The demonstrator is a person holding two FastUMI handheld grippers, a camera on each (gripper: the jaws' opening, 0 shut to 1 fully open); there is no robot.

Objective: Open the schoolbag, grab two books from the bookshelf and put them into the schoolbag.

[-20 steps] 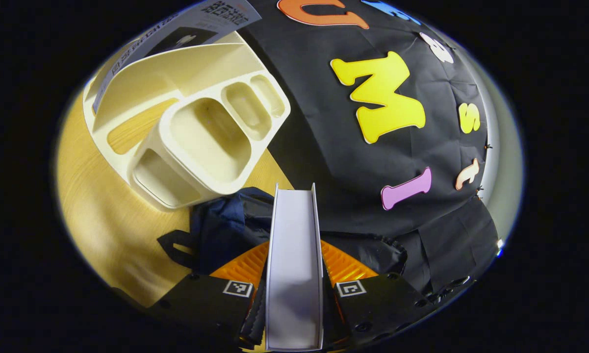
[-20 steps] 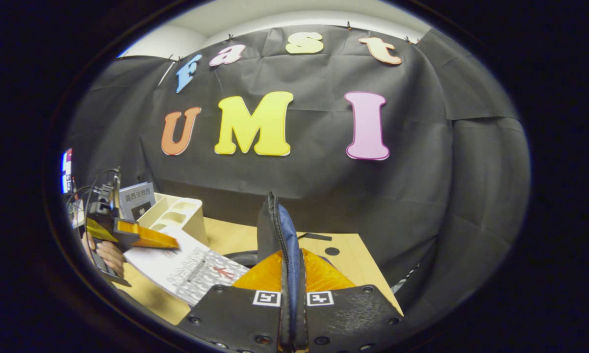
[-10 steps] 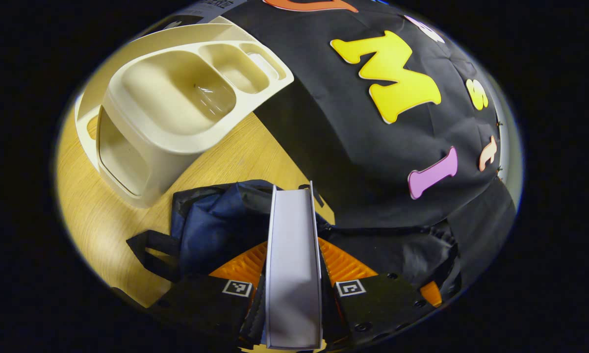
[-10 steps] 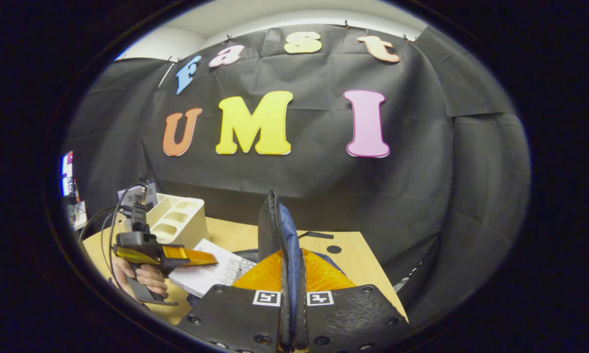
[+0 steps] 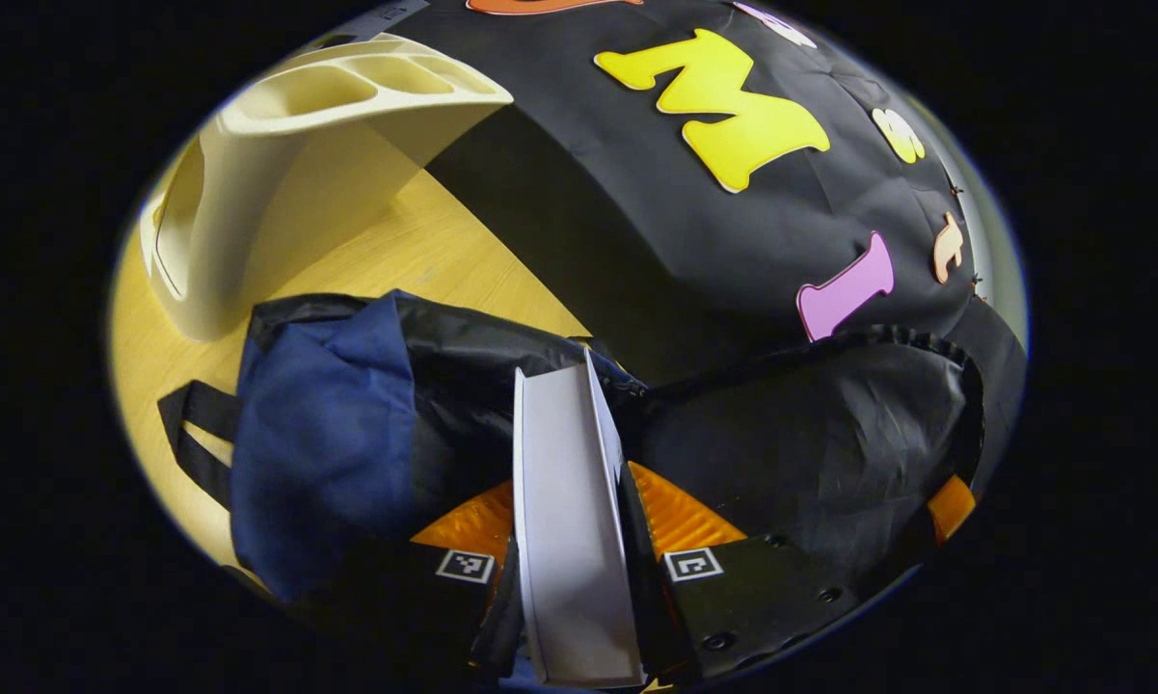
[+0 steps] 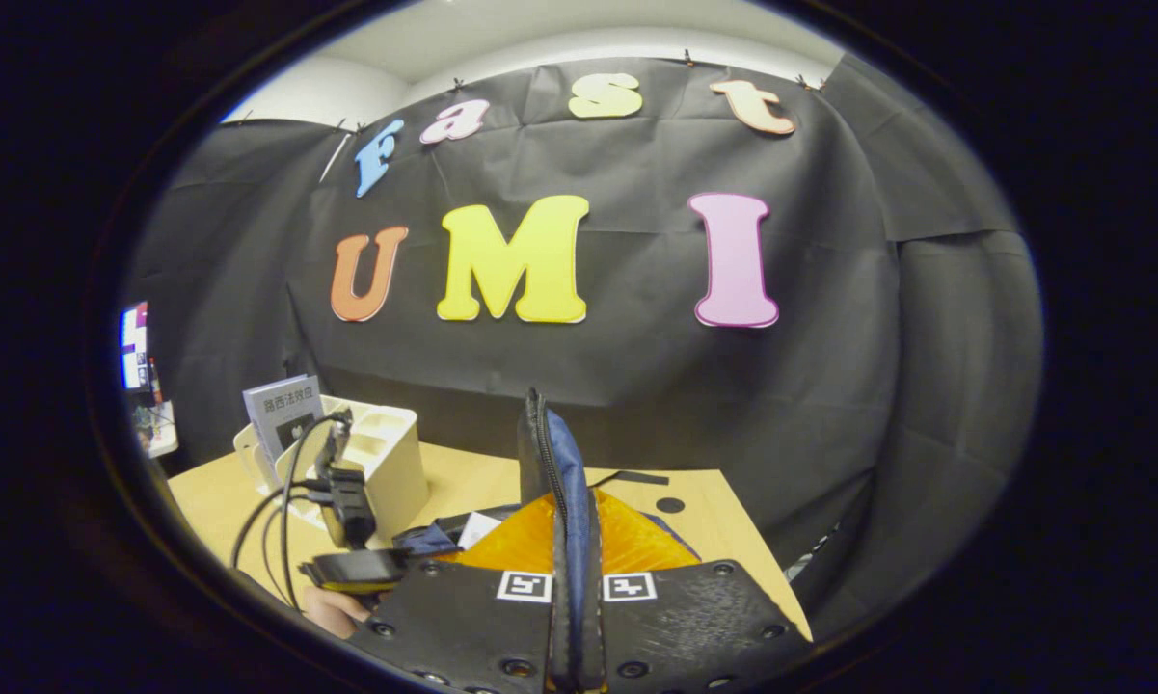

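left claw clamping book, over schoolbag

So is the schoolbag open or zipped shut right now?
Open: the right gripper pinches its zipper edge up, and the schoolbag gapes dark around the book.

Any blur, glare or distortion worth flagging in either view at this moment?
Left gripper view: strong fisheye bending of the cream bookshelf, the held book sharp, the schoolbag interior dark. Right gripper view: evenly lit, no glare; the left gripper sits small near the dim edge.
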